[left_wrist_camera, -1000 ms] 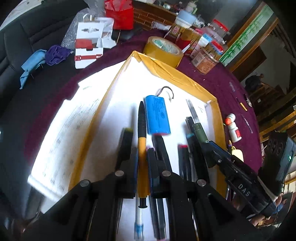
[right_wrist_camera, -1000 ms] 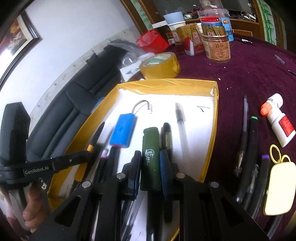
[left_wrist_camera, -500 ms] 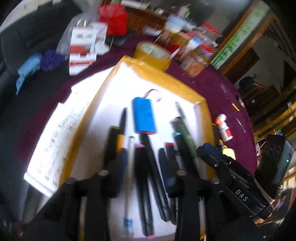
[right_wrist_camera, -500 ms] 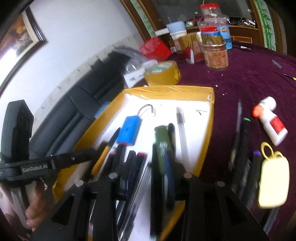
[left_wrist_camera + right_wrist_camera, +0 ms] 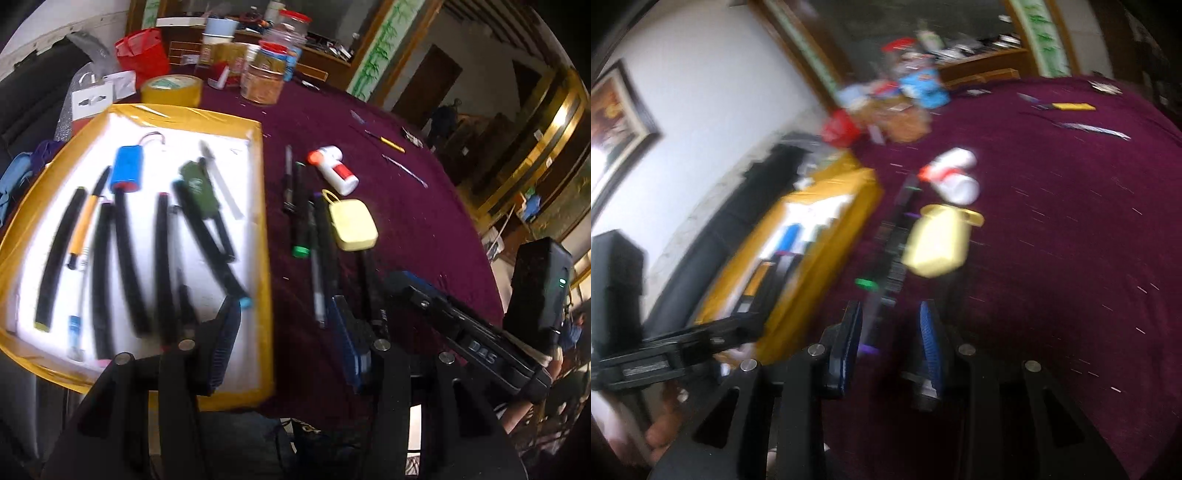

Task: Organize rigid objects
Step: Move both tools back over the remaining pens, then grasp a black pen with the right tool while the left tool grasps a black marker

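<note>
— What do the two black claws hold?

— Nothing. The left gripper (image 5: 291,332) is spreading, empty, above the maroon tablecloth (image 5: 424,229); the right gripper (image 5: 892,338) stands released over loose black pens (image 5: 892,254).

— And the sorted items?

— Dark pens (image 5: 129,258) and a blue cylindrical battery pack (image 5: 127,166) lie in the yellow-rimmed white tray (image 5: 264,206); beyond, a pale yellow rounded case (image 5: 352,223) and a white glue bottle (image 5: 334,170).

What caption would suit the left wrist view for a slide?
Left gripper, fingers opening and empty, between the yellow-rimmed tray of pens and loose pens on the purple tablecloth.
</note>
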`<state>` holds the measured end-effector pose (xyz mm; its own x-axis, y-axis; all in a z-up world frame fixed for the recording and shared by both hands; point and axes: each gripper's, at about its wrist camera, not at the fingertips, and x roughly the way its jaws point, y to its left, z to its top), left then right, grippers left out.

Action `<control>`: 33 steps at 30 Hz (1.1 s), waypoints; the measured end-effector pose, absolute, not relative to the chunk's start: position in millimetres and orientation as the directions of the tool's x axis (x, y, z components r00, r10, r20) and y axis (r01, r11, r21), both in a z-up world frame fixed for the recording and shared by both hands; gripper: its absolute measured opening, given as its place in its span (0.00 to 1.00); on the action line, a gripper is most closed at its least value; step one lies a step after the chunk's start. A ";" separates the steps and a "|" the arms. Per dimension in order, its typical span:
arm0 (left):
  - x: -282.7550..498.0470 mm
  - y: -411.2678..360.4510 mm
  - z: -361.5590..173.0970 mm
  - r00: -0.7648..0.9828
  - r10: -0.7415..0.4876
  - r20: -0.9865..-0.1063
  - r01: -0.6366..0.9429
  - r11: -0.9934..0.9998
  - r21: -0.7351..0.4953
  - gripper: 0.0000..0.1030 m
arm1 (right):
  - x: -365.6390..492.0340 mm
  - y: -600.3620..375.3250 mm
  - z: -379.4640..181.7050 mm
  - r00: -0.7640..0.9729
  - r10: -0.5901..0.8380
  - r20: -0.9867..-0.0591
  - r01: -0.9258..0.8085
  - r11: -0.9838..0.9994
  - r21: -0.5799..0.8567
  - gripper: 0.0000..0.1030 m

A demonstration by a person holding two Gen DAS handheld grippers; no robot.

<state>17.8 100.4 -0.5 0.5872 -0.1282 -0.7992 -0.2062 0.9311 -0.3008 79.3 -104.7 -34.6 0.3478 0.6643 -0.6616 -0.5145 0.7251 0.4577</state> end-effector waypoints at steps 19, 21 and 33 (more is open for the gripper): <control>39.3 74.5 -13.6 0.549 -0.155 -0.821 -0.185 0.936 -0.301 0.46 | 88.9 -110.1 -58.2 0.357 0.547 -0.757 -0.474 0.804 0.358 0.16; 41.7 68.8 -12.6 0.542 -0.159 -0.825 -0.164 0.943 -0.290 0.46 | 90.9 -103.0 -55.9 0.365 0.527 -0.768 -0.481 0.813 0.329 0.16; 45.7 51.5 -9.9 0.549 -0.149 -0.823 -0.124 0.958 -0.257 0.46 | 97.6 -89.7 -58.0 0.412 0.438 -0.799 -0.515 0.835 0.193 0.08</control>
